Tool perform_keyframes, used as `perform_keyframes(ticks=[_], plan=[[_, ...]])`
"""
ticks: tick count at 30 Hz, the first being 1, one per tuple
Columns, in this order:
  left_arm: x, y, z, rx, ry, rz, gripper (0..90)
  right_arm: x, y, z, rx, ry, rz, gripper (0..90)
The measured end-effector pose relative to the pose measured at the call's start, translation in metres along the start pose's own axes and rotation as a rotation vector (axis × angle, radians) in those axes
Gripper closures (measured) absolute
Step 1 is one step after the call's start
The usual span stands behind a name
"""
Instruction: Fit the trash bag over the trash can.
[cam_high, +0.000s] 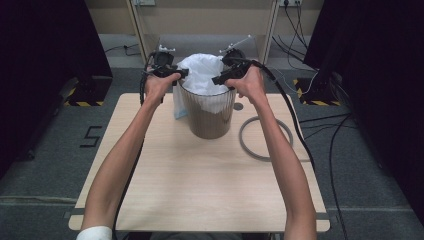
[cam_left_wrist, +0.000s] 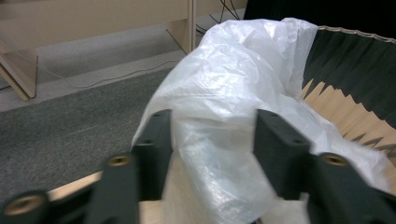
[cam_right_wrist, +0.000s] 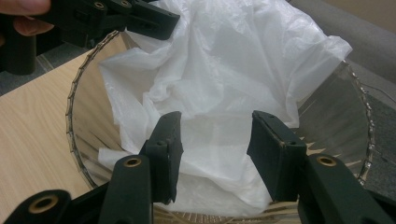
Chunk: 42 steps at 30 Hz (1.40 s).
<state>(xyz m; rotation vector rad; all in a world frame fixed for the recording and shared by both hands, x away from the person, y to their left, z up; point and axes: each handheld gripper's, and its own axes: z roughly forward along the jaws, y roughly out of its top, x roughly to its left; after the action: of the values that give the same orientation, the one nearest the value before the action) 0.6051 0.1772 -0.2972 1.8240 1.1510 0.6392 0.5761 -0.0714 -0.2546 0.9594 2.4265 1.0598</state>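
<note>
A ribbed translucent bin (cam_high: 209, 117) stands at the far middle of the wooden table (cam_high: 200, 190). A white plastic bag (cam_high: 202, 75) bulges out of its top and hangs partly over the left rim. My left gripper (cam_high: 175, 74) is at the bin's left rim. In the left gripper view its jaws (cam_left_wrist: 212, 135) stand apart, with a fold of the bag (cam_left_wrist: 233, 70) loose between them. My right gripper (cam_high: 220, 79) hovers at the right rim. Its jaws (cam_right_wrist: 215, 135) are open above the bag (cam_right_wrist: 233, 60) inside the bin (cam_right_wrist: 74, 126), facing the left gripper (cam_right_wrist: 154, 21) across it.
A grey ring (cam_high: 265, 138) lies flat on the table right of the bin, under my right forearm. A small round disc (cam_high: 238, 106) sits by the bin's right side. Cables (cam_high: 320, 120) run over the floor at the right. A wooden frame (cam_high: 205, 30) stands behind the table.
</note>
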Motion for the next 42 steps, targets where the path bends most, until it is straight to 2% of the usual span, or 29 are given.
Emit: perform_keyframes(ticks=[2, 5, 7, 9, 10, 11, 14, 15, 17, 21, 24, 27, 29, 32, 35, 37, 38, 40, 42], plan=[[0.000, 0.001, -0.003, -0.021, 0.005, 0.015, 66.5, 0.000, -0.001, 0.000, 0.008, -0.002, -0.004, 53.9], [0.003, 0.004, -0.009, -0.085, -0.018, -0.031, 75.2, 0.000, -0.001, -0.001, 0.006, -0.004, -0.003, 53.9], [0.004, 0.006, -0.014, -0.098, 0.004, -0.015, 80.2, 0.000, 0.000, -0.003, 0.004, -0.005, 0.006, 54.1], [0.003, 0.009, -0.020, -0.137, 0.005, -0.013, 82.3, -0.002, 0.001, -0.006, -0.015, -0.002, 0.017, 54.5], [0.000, 0.010, -0.024, -0.152, 0.003, -0.001, 83.1, -0.003, 0.002, -0.008, -0.028, -0.005, 0.020, 54.7], [-0.005, 0.010, -0.027, -0.155, -0.009, 0.033, 84.4, -0.004, 0.003, -0.010, -0.036, -0.006, 0.028, 55.0], [-0.023, 0.008, -0.032, -0.147, -0.040, 0.100, 85.9, -0.011, 0.009, -0.016, -0.072, -0.013, 0.064, 55.1], [-0.029, 0.007, -0.033, -0.148, -0.044, 0.146, 85.9, -0.012, 0.010, -0.018, -0.078, -0.021, 0.067, 55.0], [-0.044, 0.002, -0.036, -0.124, -0.058, 0.193, 85.7, -0.016, 0.016, -0.022, -0.103, -0.034, 0.084, 53.7], [-0.061, -0.005, -0.034, -0.115, -0.090, 0.224, 85.5, -0.021, 0.032, -0.025, -0.152, -0.021, 0.131, 53.0], [-0.066, -0.011, -0.032, -0.100, -0.104, 0.238, 85.3, -0.020, 0.040, -0.016, -0.146, -0.020, 0.132, 51.5], [-0.067, -0.015, -0.031, -0.098, -0.112, 0.255, 84.9, -0.015, 0.046, -0.001, -0.143, 0.014, 0.144, 50.7], [-0.066, -0.018, -0.032, -0.086, -0.114, 0.268, 84.7, -0.010, 0.050, 0.011, -0.126, 0.028, 0.137, 50.3], [-0.065, -0.022, -0.033, -0.082, -0.123, 0.272, 84.1, 0.001, 0.057, 0.030, -0.100, 0.055, 0.117, 50.1], [-0.065, -0.025, -0.036, -0.081, -0.135, 0.267, 83.1, 0.009, 0.063, 0.046, -0.073, 0.079, 0.118, 50.2], [-0.065, -0.027, -0.037, -0.068, -0.145, 0.273, 81.7, 0.012, 0.066, 0.055, -0.045, 0.087, 0.109, 54.7], [-0.065, -0.028, -0.039, -0.068, -0.153, 0.269, 80.5, 0.013, 0.066, 0.059, -0.037, 0.092, 0.108, 60.4], [-0.062, -0.028, -0.045, -0.068, -0.171, 0.261, 75.2, 0.013, 0.065, 0.067, -0.001, 0.123, 0.077, 79.6], [-0.058, -0.025, -0.055, -0.091, -0.184, 0.246, 66.8, 0.012, 0.062, 0.070, 0.049, 0.096, 0.046, 89.3]])
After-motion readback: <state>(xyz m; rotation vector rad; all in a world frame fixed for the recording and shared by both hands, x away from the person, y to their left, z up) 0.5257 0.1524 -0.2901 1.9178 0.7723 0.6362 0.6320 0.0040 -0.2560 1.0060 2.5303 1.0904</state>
